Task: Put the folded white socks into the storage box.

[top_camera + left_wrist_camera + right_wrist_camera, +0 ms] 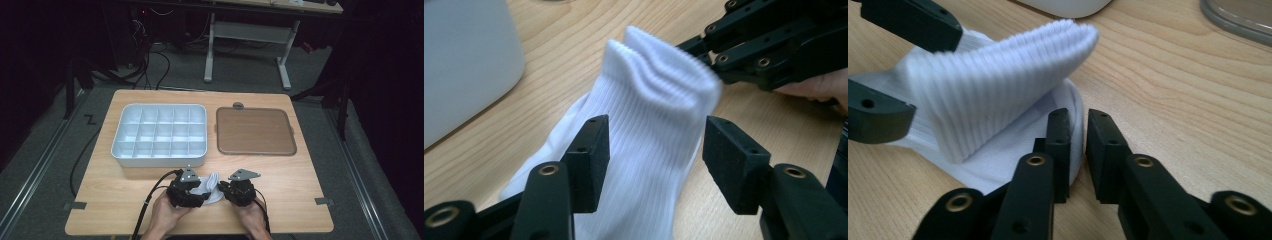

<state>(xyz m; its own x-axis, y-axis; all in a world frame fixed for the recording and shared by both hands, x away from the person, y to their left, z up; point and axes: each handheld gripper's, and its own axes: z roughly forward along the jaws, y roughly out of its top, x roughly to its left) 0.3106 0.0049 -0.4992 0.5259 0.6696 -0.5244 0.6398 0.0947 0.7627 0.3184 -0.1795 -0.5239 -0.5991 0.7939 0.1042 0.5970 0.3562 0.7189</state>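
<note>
Wooden table (280, 170): left gripper (654, 150) gapes astride white sock (649, 125); right gripper (1077, 150) nearly closed, empty.

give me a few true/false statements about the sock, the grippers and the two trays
1. The white sock lies on the table. True.
2. The left gripper has its fingers clamped shut on the sock. False: they stand apart on either side of it.
3. The divided tray holds several socks. False: its compartments look empty.
4. The brown tray sits to the right of the divided tray. True.
5. The right gripper has its fingers wide open. False: they are nearly closed beside the sock's edge.
</note>
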